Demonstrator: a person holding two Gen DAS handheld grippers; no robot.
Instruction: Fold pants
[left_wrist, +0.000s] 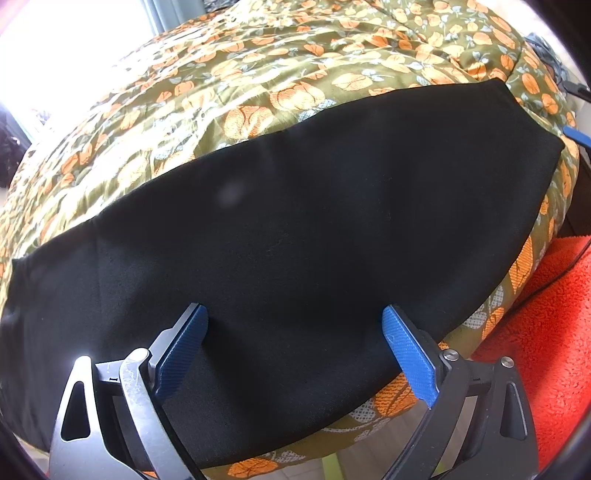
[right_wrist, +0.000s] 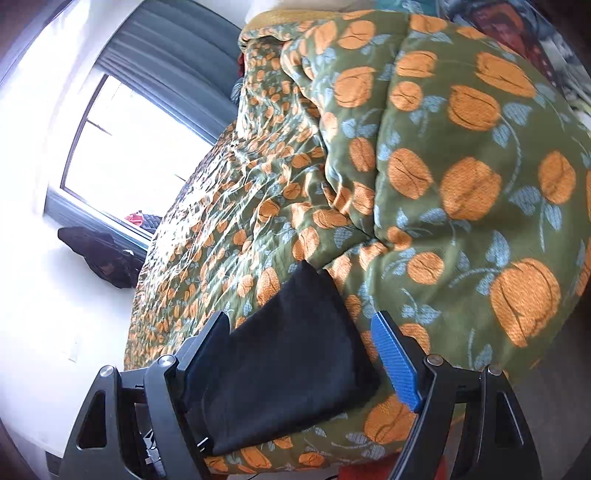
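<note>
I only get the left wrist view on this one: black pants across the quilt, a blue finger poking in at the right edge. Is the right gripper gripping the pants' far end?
Observer: Not that I can see. In the right wrist view the right gripper stands open, and the end of the pants lies flat between its fingers.
Operator: What lies beyond that end?
Observer: A puffed-up fold of the quilt rises right behind it.

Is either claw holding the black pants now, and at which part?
Nothing is held. The left claw stands open over the black pants; the right claw is open around one end, pads not pressing.
</note>
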